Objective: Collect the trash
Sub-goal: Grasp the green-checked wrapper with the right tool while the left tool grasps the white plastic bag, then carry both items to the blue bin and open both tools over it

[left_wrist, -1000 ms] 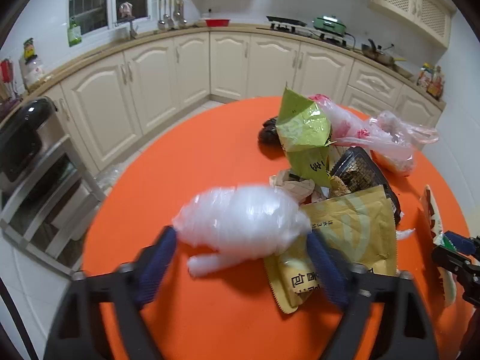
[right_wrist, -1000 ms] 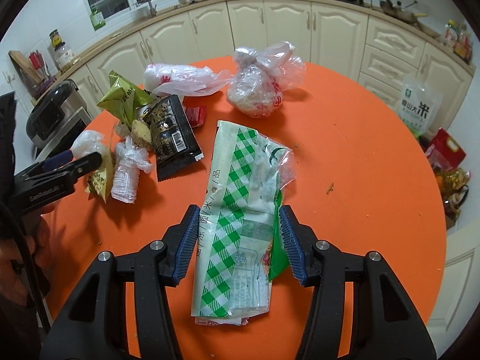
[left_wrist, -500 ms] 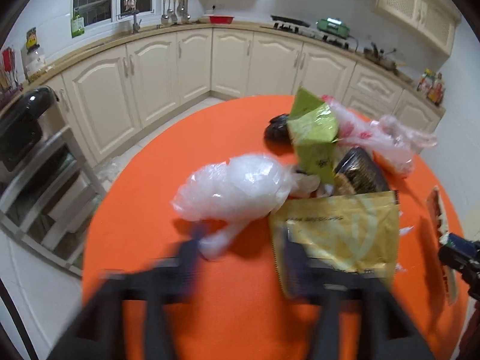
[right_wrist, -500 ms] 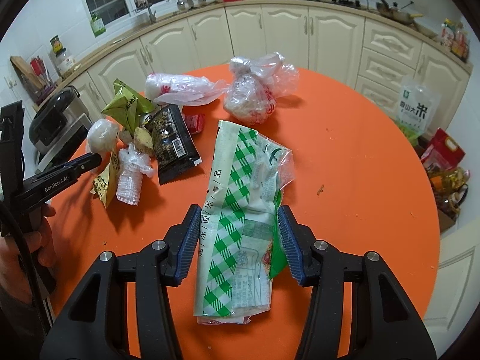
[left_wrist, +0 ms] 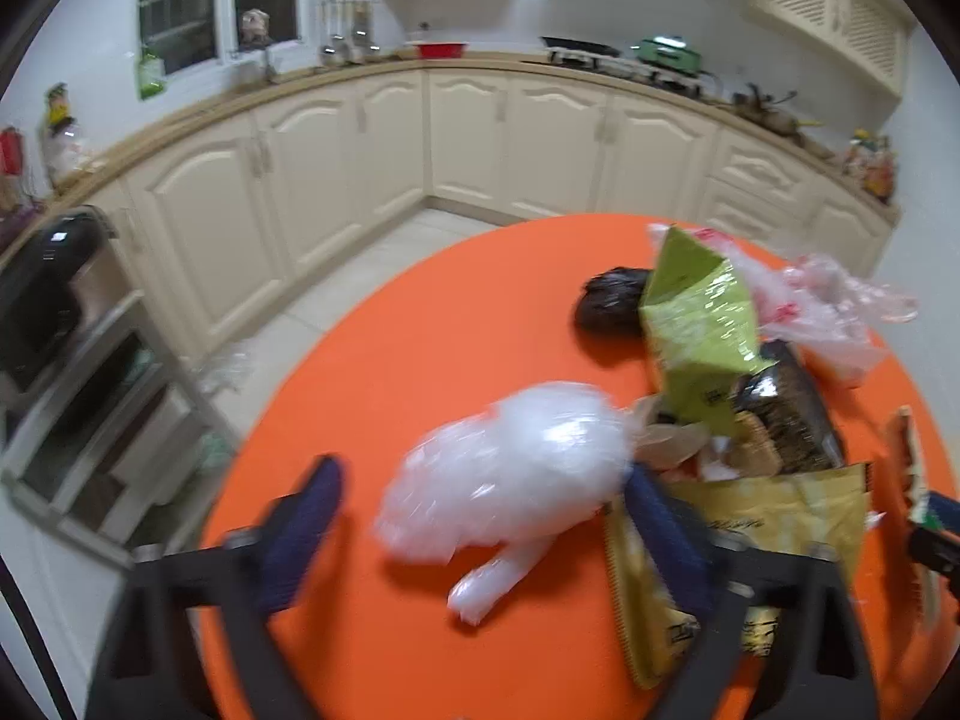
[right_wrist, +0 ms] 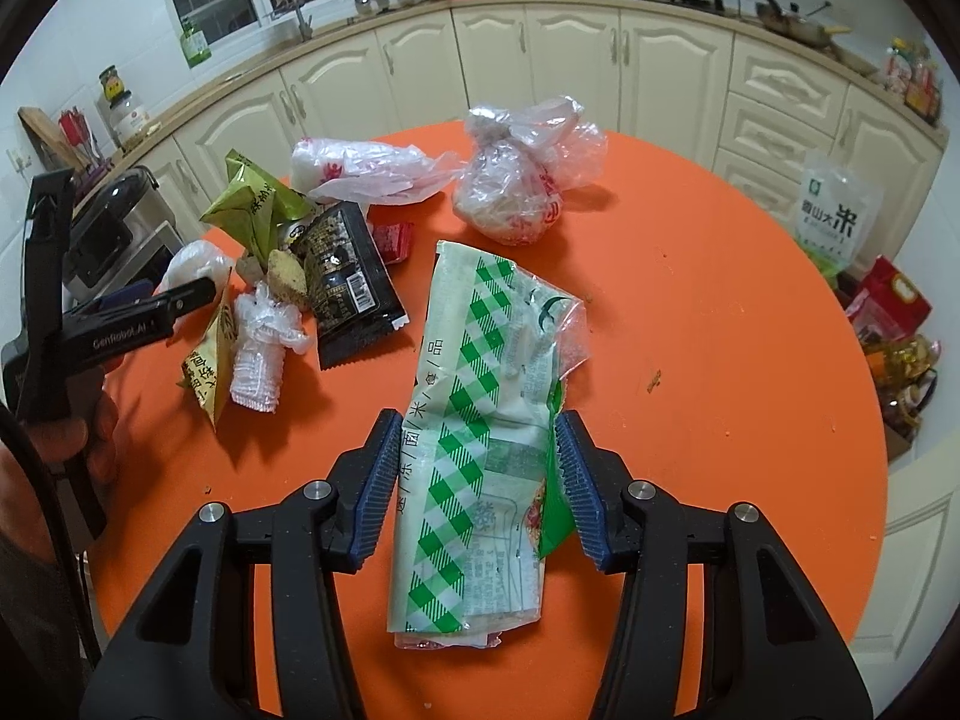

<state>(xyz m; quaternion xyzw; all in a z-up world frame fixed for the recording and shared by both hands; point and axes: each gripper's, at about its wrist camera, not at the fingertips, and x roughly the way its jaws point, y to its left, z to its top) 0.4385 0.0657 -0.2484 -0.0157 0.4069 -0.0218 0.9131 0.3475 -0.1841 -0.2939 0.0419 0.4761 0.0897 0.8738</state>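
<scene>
On the round orange table (right_wrist: 720, 312) the right wrist view shows nine pieces of trash that can be told apart: one green-checked wrapper (right_wrist: 480, 420), one black packet (right_wrist: 345, 276), one olive-green pouch (right_wrist: 252, 204), one yellow sachet (right_wrist: 207, 360), one small red packet (right_wrist: 393, 240), one crumpled white cup-like piece (right_wrist: 261, 354), one knotted clear bag (right_wrist: 516, 180) at 12 o'clock, one white bag with red print (right_wrist: 360, 171) at 11 o'clock, and one white plastic bundle (right_wrist: 195, 261) at 9 o'clock; the left wrist view adds a dark crumpled lump (left_wrist: 609, 303) behind the pouch.

The right gripper (right_wrist: 474, 480) points steeply down at the table, its two blue pads pressing either side of the green-checked wrapper, which lies lengthwise between them; the jaws stand at a middling width, closed on it.

The left gripper (left_wrist: 480, 525) also tilts down, held by a hand (right_wrist: 90, 426) at 9 o'clock in the right view; its jaws are closing around the white plastic bundle, whose right end touches the right pad while the left pad stands clear of it.

The left view is motion-blurred, so the pads and bundle edges are soft; the small pieces under the pouch cannot be counted; the hand is partly cut off at the frame edge.
</scene>
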